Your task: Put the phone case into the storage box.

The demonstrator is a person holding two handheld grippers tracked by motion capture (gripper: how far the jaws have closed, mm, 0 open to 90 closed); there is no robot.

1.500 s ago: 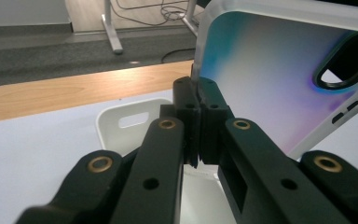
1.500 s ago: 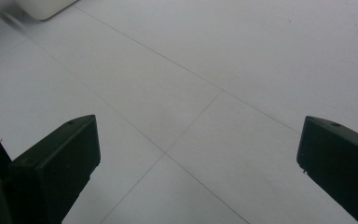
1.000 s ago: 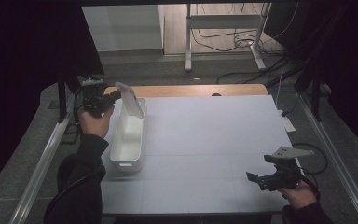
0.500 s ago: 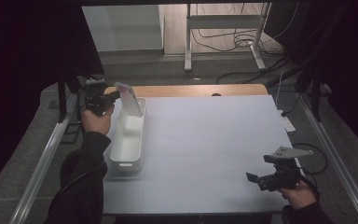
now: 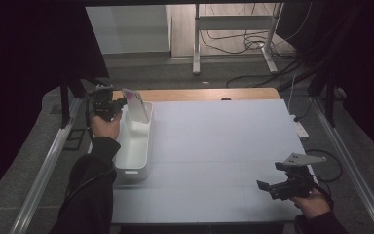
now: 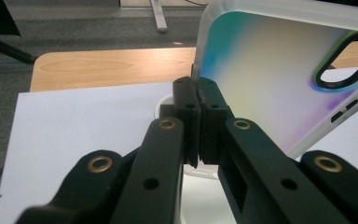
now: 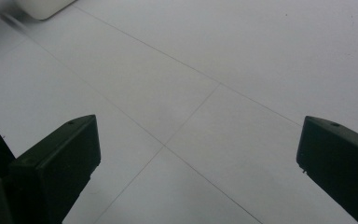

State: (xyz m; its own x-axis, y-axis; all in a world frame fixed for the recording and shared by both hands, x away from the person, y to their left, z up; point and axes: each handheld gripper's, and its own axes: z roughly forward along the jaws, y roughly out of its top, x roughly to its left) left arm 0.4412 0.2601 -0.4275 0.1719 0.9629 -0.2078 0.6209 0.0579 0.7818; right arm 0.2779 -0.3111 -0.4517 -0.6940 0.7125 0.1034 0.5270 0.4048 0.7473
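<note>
The left gripper (image 5: 113, 104) is at the far left part of the table (image 5: 224, 146), above the far end of a white bin (image 5: 134, 146). Its jaws are pressed together on the thin edge of a phone case (image 5: 136, 105), and they hold it upright over the bin, a little tilted. In the left gripper view the case (image 6: 279, 79) shows a pale back with soft colours, blue-green at one side and violet near the camera cutout, and a whitish frame around it. The jaws pinch the case at its lower left edge, and the rest of it stands free to the right of them. The right gripper (image 5: 268, 187) is well apart, at the near right corner of the table, low over the white surface. In the right gripper view its jaws are spread wide with nothing between them, only the bare table (image 7: 205, 93) below, and a corner of the bin (image 7: 42, 7) is at the top left.
</note>
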